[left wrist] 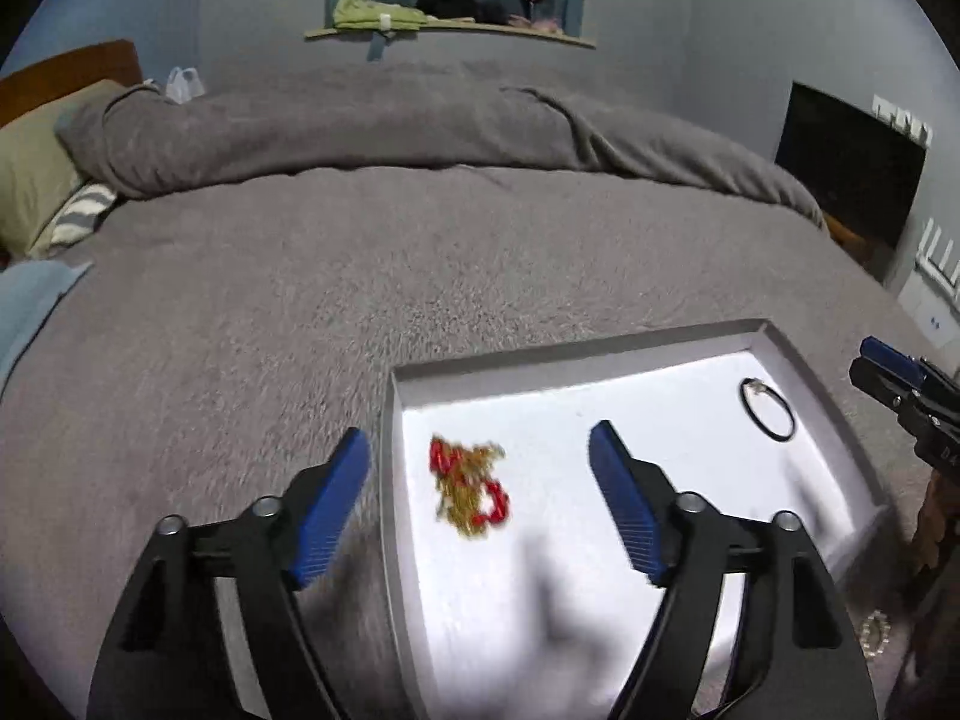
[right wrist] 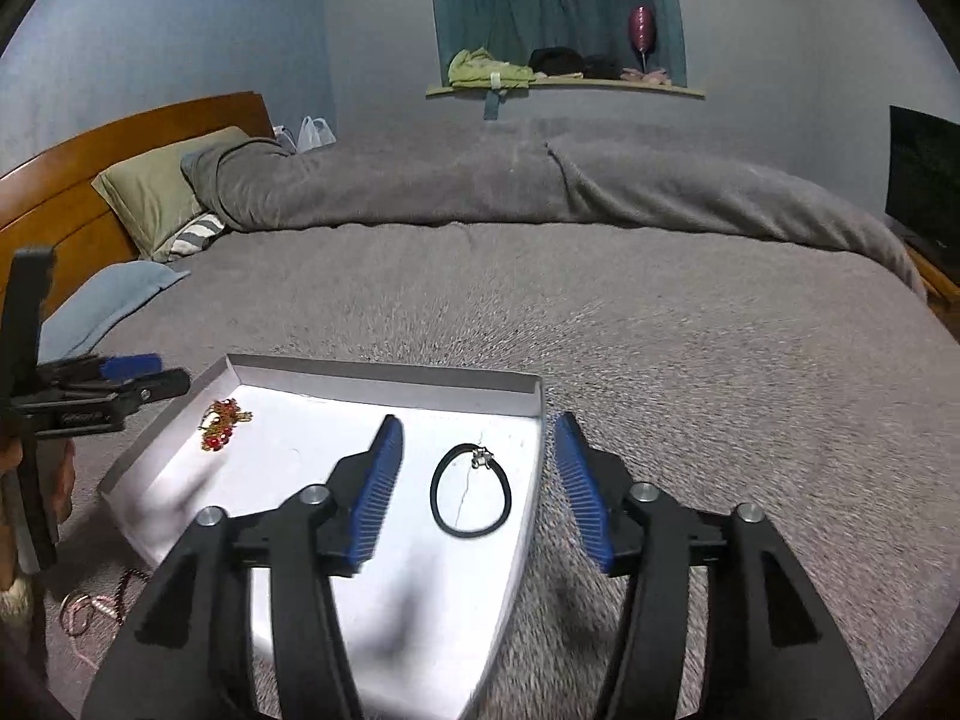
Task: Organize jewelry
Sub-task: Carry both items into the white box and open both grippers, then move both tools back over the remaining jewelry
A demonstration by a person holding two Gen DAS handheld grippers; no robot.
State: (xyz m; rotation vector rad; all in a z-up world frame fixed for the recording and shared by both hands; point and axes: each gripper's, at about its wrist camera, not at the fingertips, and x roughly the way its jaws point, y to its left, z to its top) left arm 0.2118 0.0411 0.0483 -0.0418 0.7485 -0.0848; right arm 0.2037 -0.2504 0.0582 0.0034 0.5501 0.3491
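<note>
White tray [left wrist: 690,354] on grey bed [left wrist: 360,276], shallow, walls raised all round. Red-and-gold chain [left wrist: 471,489] bunched on tray floor near left wall, toward far left corner in right wrist view [right wrist: 222,423]. Black band [left wrist: 767,408] with small metal clasp flat on tray floor near right wall, toward far right corner; seen in right wrist view [right wrist: 470,489] just inside right wall.

Left gripper [left wrist: 480,489] over tray's left edge, jaws wide apart, nothing pressed; one blue finger [left wrist: 330,510] over bed outside left wall, other over tray floor, chain lying loose between them. Also visible from the side at left in right wrist view [right wrist: 129,378].

Right gripper [right wrist: 480,480] over tray's right edge, jaws apart, nothing pressed; left finger [right wrist: 375,492] over tray floor, right finger over bed beyond right wall, band lying loose between. Tip visible at right rim of left wrist view [left wrist: 894,375].

More pale jewelry [right wrist: 96,606] on bed beside tray's near left corner, too blurred to name. Pillows [right wrist: 162,192] and headboard [right wrist: 90,168] at bed's far left.
</note>
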